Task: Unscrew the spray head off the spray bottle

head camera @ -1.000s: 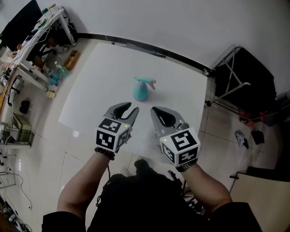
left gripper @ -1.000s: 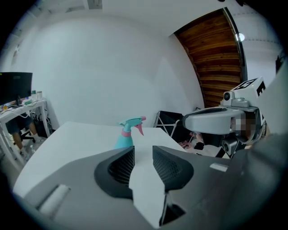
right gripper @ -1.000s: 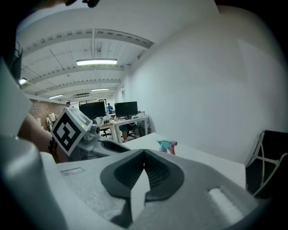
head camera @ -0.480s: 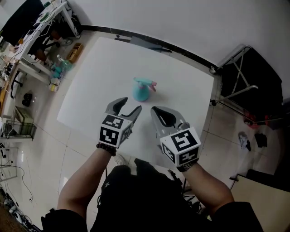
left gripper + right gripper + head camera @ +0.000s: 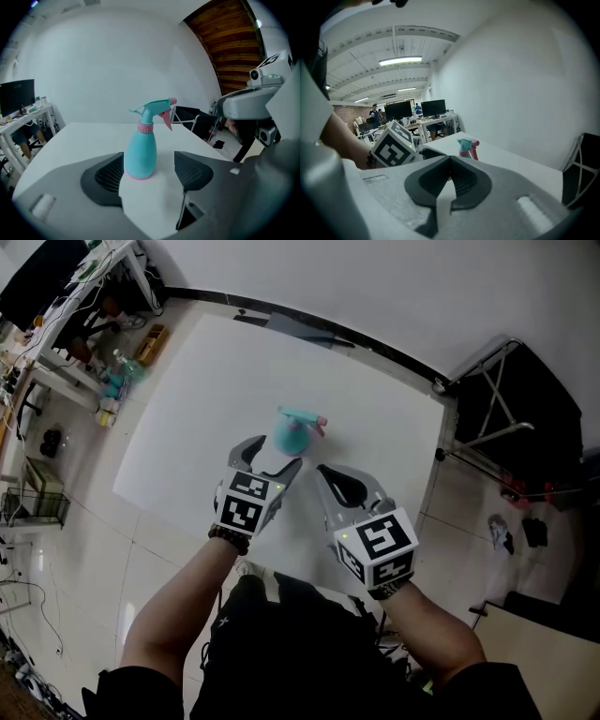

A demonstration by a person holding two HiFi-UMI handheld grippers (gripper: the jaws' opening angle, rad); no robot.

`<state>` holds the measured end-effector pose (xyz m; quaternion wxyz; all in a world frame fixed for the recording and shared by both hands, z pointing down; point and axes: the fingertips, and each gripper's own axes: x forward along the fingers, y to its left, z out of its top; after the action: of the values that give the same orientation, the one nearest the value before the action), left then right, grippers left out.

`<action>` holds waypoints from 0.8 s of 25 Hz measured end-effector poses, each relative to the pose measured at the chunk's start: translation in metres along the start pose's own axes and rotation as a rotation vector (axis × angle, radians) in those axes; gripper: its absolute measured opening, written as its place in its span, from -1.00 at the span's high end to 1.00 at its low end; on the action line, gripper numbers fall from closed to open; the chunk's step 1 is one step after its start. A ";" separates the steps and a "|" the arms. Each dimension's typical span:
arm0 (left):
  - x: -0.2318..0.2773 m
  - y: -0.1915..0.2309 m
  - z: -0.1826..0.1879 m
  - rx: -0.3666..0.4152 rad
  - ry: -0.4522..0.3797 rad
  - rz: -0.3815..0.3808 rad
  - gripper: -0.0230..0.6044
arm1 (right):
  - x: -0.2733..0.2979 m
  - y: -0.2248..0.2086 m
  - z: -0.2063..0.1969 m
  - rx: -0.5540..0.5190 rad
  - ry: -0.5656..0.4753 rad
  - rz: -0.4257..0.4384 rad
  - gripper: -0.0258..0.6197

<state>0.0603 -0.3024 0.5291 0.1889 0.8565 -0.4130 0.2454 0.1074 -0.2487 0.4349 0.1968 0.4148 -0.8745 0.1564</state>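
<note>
Left gripper (image 5: 272, 454) open, jaws just opening wider, nothing between yet. Spray bottle (image 5: 140, 151) standing just ahead. Push forward, squeeze low on the fat part. Right gripper (image 5: 450, 164) shut beside, saved for spray head (image 5: 152, 110).

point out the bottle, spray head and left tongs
bottle (image 5: 140, 154) left gripper view, teal body
spray head (image 5: 152, 108) left gripper view, top of the head
left tongs (image 5: 277, 453) head view, midway between the open tips
</note>
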 end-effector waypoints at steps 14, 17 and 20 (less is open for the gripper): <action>0.056 0.007 -0.011 0.086 0.051 -0.042 -0.48 | 0.010 -0.020 -0.005 0.007 0.046 -0.027 0.95; 0.065 0.008 -0.017 0.081 0.068 -0.048 -0.51 | 0.009 -0.025 -0.006 0.011 0.051 -0.039 0.95; 0.074 0.007 -0.020 0.085 0.071 -0.058 -0.52 | 0.008 -0.031 -0.011 0.019 0.062 -0.052 0.95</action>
<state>0.0890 -0.3417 0.5891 0.1740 0.8659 -0.3704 0.2876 0.1294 -0.2679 0.4520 0.2236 0.4344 -0.8553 0.1724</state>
